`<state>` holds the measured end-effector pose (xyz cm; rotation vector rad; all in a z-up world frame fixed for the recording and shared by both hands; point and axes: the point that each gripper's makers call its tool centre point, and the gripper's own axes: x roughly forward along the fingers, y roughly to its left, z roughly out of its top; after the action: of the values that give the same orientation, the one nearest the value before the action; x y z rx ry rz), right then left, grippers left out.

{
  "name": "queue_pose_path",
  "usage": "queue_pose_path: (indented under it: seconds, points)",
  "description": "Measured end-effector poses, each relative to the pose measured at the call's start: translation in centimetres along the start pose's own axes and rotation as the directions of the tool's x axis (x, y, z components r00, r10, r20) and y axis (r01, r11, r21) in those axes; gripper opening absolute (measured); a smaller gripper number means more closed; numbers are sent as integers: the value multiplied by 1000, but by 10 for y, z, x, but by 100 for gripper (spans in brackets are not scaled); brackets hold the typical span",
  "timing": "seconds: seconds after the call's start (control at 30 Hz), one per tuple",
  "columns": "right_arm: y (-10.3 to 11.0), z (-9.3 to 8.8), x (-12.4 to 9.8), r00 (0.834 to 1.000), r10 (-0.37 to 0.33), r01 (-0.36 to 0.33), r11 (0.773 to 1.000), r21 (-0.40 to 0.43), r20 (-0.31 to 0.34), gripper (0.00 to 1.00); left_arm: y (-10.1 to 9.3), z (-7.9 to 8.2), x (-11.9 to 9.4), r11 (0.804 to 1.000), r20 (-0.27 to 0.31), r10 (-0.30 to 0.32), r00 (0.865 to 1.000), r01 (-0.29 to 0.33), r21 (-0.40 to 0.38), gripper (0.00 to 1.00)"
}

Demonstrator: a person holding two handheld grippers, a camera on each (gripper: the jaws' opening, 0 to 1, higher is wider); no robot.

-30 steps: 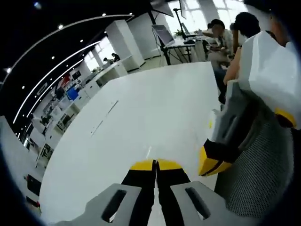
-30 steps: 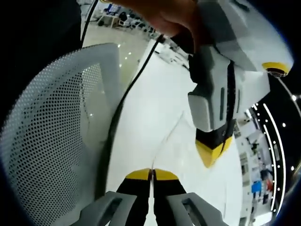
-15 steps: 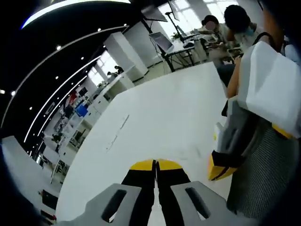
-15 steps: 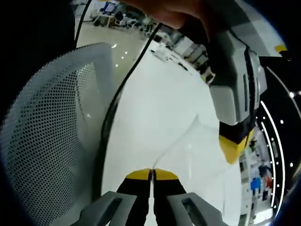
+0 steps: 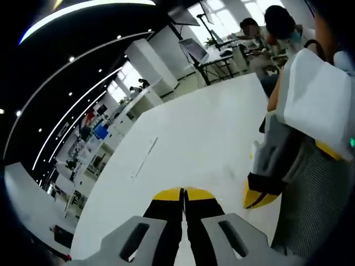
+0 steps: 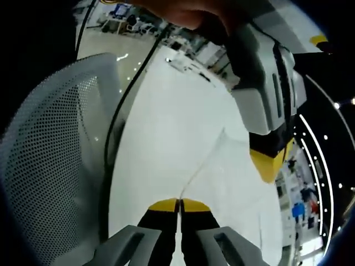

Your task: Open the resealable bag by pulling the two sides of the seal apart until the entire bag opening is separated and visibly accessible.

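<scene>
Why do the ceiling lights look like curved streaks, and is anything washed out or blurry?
Left gripper view: the fisheye lens bends the ceiling light strips into arcs, and the windows glare white. Right gripper view: the white table looks overexposed, and the mesh chair is sharp.

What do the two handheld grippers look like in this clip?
The left gripper and right gripper match: black jaws with yellow tips, set in light grey bodies with slotted mounts. A thin black cable trails from the left one.
</scene>
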<state>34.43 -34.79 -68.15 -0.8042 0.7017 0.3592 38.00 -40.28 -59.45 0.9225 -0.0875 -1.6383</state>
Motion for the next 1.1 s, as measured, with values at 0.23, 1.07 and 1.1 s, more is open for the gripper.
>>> queue_pose_path:
  seconds: [0.23,1.07,1.1]
  points:
    - [-1,2,2,1000,-13,13,999,35,18,0,-10,-23,8,1000,-60,-15,998,16,11,0]
    - [5,-43,-45,996,-86,71,809,583,-1,18,-77,-98,18,979,-195,-183,964,196,52,0]
    - [7,-47,-49,996,-89,68,787,614,4,19,-78,-100,18,978,-200,-184,962,199,58,0]
